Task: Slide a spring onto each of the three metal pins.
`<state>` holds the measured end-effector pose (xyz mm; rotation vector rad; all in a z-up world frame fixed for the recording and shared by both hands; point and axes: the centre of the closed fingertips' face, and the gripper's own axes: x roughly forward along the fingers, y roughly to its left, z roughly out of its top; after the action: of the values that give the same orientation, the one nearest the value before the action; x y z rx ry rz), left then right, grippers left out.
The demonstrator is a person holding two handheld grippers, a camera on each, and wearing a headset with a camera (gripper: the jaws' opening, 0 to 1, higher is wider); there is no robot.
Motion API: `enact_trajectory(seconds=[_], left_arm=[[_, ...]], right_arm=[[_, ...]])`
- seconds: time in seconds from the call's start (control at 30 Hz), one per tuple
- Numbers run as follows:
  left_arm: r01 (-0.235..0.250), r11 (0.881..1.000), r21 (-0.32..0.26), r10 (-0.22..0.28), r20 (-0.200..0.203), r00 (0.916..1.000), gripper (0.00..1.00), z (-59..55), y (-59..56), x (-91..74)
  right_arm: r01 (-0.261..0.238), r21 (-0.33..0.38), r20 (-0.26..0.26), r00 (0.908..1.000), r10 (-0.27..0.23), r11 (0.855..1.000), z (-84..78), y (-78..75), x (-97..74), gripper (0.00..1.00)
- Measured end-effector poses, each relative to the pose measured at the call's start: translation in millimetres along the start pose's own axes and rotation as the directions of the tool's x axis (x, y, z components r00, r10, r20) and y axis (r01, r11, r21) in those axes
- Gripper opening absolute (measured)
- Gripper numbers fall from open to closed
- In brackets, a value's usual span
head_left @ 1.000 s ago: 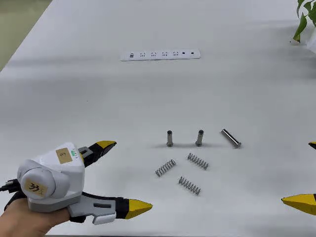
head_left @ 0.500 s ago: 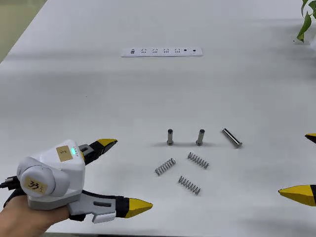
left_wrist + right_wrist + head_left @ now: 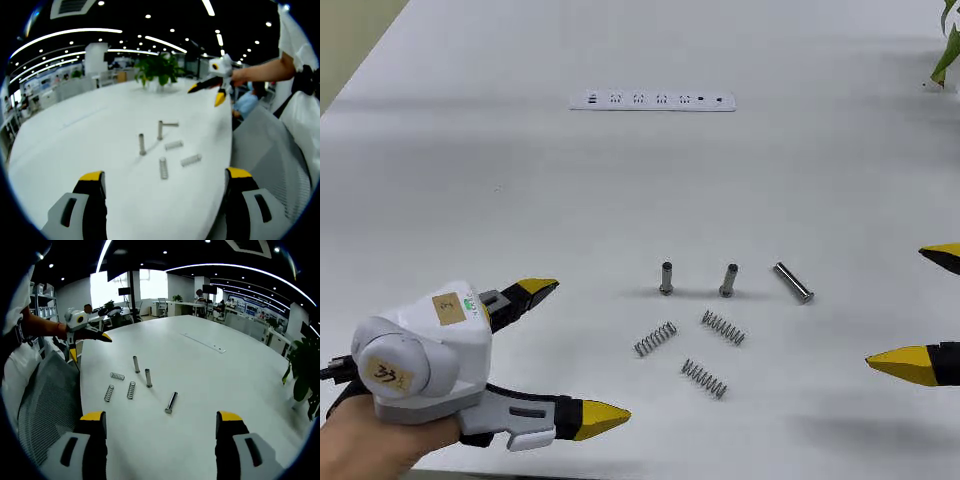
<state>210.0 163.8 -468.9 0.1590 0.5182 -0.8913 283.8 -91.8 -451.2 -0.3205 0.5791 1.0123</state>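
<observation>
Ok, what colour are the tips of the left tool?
Yellow, on the left tool; clearest in the head view.

on the white table (image 3: pixel 470 200) lie silver-grey pins (image 3: pixel 666 278) and grey coiled springs (image 3: pixel 655 339), beyond them a white power strip (image 3: pixel 652 100) (dark socket marks in a row), while the left gripper (image 3: pixel 590 350) and the right gripper (image 3: pixel 894 306) show yellow tips on black jaws.

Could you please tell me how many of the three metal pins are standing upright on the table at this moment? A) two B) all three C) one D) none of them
A: the left pin and the middle pin stand on end on the table, while the right pin lies flat on its side.
</observation>
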Motion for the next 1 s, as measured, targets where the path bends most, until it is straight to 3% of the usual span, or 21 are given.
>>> enact_trajectory(seconds=[0.53,1.0], left_arm=[[0.005,1.0,-0.021,-0.005,0.012,0.9999,1.0,-1.4,3.4,2.2],[0.0,0.999,-0.044,0.001,0.029,0.9996,1.0,-0.4,6.7,3.8]], right_arm=[[-0.017,-0.004,-0.011,0.9998,0.017,1.0,31.4,-18.1,35.0,0.83],[-0.022,0.035,-0.098,0.9949,0.026,0.999,30.9,-30.0,67.5,0.74]])
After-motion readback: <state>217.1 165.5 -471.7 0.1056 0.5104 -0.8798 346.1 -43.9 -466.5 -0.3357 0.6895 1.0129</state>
